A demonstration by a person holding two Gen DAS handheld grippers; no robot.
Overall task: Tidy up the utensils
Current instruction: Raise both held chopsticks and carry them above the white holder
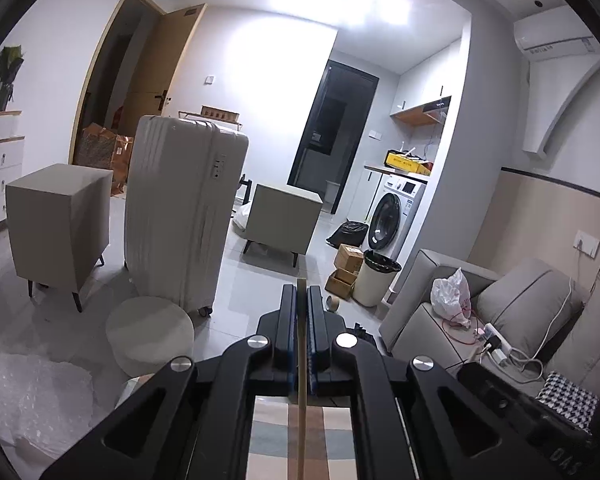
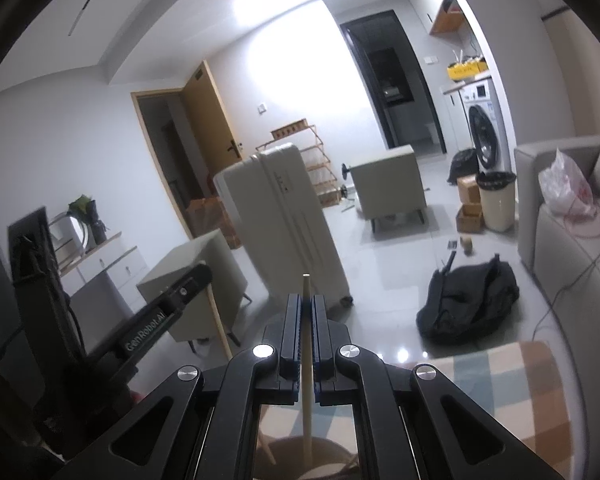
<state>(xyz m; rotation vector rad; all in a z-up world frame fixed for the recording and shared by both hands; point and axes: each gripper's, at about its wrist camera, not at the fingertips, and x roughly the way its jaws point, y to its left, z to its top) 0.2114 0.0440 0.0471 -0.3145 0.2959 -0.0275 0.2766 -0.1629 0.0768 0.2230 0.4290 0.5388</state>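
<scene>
My left gripper (image 1: 301, 294) is shut on a thin wooden utensil handle (image 1: 301, 364) that runs from below up between the fingers, its end just past the fingertips. My right gripper (image 2: 307, 302) is shut on a pale round wooden stick (image 2: 307, 360), whose tip stands above the fingertips. Below the right gripper the stick reaches down into a round beige holder (image 2: 320, 450), where another thin stick (image 2: 269, 452) leans. The left gripper's black body (image 2: 160, 312) shows at the left of the right wrist view.
A checked cloth (image 1: 268, 436) lies under both grippers. Beyond are a white suitcase (image 1: 184, 208), beige cabinets (image 1: 60, 224), a round stool (image 1: 150, 330), a sofa (image 1: 512, 316) with a plastic bag and cables, a bin (image 1: 378, 280) and a black backpack (image 2: 470, 300) on the floor.
</scene>
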